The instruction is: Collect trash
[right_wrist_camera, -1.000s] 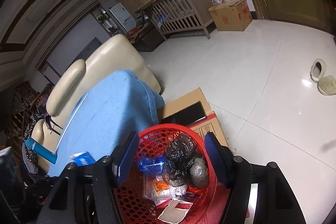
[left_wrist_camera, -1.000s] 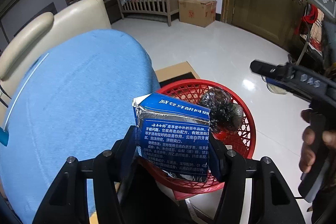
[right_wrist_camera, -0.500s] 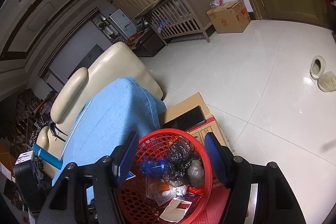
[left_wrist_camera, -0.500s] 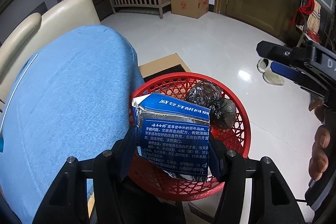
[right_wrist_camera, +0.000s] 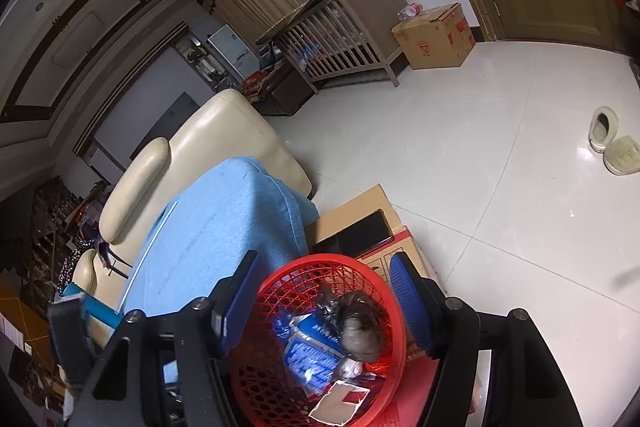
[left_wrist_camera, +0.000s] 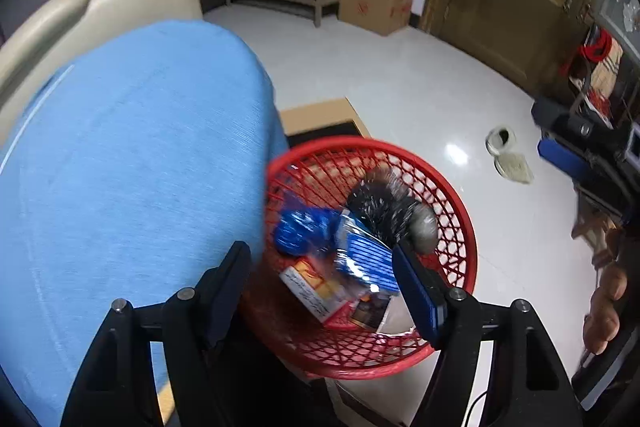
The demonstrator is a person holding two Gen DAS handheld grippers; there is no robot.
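Note:
A red mesh basket stands beside the blue cover. My left gripper hangs over it, its jaws opening, and nothing is pressed between the pads. The blue toothpaste box lies blurred inside the basket, among a black bag, a blue wrapper and a red-and-white carton. My right gripper is open above the same basket and holds nothing. In the left wrist view it shows at the right edge, with a hand on its grip.
A blue cover drapes a cream sofa to the left of the basket. A flat cardboard box lies under and behind the basket. Slippers sit on the white tiled floor. A crib and a carton stand at the far wall.
My left gripper let go of the blue toothpaste box, which dropped into the red basket. Its fingers spread wider. The right gripper stayed over the basket.

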